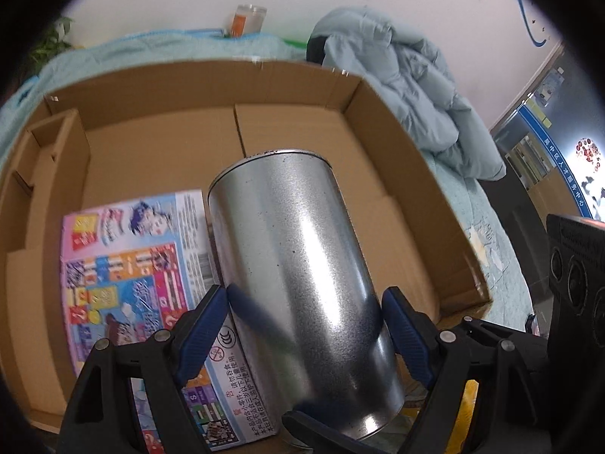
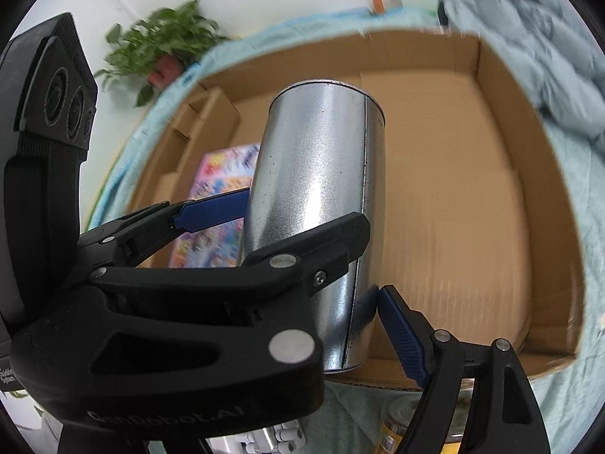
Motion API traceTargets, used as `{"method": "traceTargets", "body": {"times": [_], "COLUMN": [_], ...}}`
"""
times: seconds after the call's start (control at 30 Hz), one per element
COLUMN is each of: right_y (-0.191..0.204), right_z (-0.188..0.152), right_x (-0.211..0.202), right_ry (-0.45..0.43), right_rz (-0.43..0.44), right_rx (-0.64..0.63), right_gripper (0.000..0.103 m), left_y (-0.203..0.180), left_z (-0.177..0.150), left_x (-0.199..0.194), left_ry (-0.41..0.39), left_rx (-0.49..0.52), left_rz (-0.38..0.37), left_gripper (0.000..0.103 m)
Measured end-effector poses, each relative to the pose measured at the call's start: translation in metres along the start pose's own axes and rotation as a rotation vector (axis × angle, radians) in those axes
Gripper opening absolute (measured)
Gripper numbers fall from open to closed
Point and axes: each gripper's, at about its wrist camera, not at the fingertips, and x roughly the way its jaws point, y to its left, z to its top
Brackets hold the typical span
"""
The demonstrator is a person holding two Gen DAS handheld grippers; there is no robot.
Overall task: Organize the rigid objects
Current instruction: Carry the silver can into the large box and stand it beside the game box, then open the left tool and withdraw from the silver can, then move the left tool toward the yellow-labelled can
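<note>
A shiny metal can (image 1: 298,265) hangs tilted above an open cardboard box (image 1: 211,72), held by both grippers. My left gripper (image 1: 306,310) is shut on its lower half, a blue pad pressed on each side. In the right wrist view the left gripper (image 2: 298,219) crosses in front of the can (image 2: 321,151). My right gripper (image 2: 336,325) grips the can near its bottom end; one blue pad (image 2: 401,336) touches it and the other is hidden behind the left gripper. A right finger (image 1: 321,422) shows under the can. A colourful flat package (image 1: 128,265) lies in the box's left part.
The box (image 2: 529,151) rests on a pale blue cloth (image 1: 503,227); its right half holds only bare cardboard. A light blue jacket (image 1: 416,87) lies behind it, with a clear jar (image 1: 247,19) and a potted plant (image 2: 162,45). A yellow-labelled jar (image 2: 397,423) stands near the front edge.
</note>
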Motion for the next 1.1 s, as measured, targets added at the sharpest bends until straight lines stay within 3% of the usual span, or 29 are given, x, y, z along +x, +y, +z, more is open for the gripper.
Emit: {"method": "traceTargets", "body": {"times": [0.27,0.37,0.43,0.5,0.63,0.73,0.8,1.1], "right_y": [0.001,0.009,0.015,0.019,0.039,0.053,0.061,0.079], "right_z": [0.000,-0.007,-0.013,-0.019,-0.045,-0.067,-0.081,-0.143], "right_x": [0.013,0.004,-0.013,-0.031,-0.075,-0.098,-0.109,-0.142], "right_ry": [0.032,-0.011,-0.082,-0.150,-0.332,-0.410,-0.434,-0.453], "right_rz": [-0.019,-0.061,-0.100,-0.127,-0.250,-0.297,-0.316,-0.303], "right_rx": [0.020,0.004,-0.020,-0.040,-0.097,-0.129,-0.151,-0.191], "right_gripper": [0.081,0.082,0.092,0.096,0.097,0.097,0.097,0.097], "left_y": [0.009,0.012,0.015,0.015,0.003,-0.020,-0.033,-0.054], "left_z": [-0.002,-0.005,-0.011,-0.018,-0.040,-0.063,-0.074,-0.108], "left_x": [0.004,-0.006,-0.025,-0.047,-0.097,-0.129,-0.144,-0.171], "left_ry": [0.039,0.035,-0.013,-0.083,-0.274,-0.406,-0.453,-0.464], "left_rx": [-0.044,-0.053,-0.050,-0.052,-0.019,0.053,0.086,0.024], "left_rz": [-0.025,-0.025,-0.006,0.018,0.090,0.151,0.176,0.181], "left_gripper": [0.083,0.083,0.083,0.083,0.084,0.085,0.085,0.085]}}
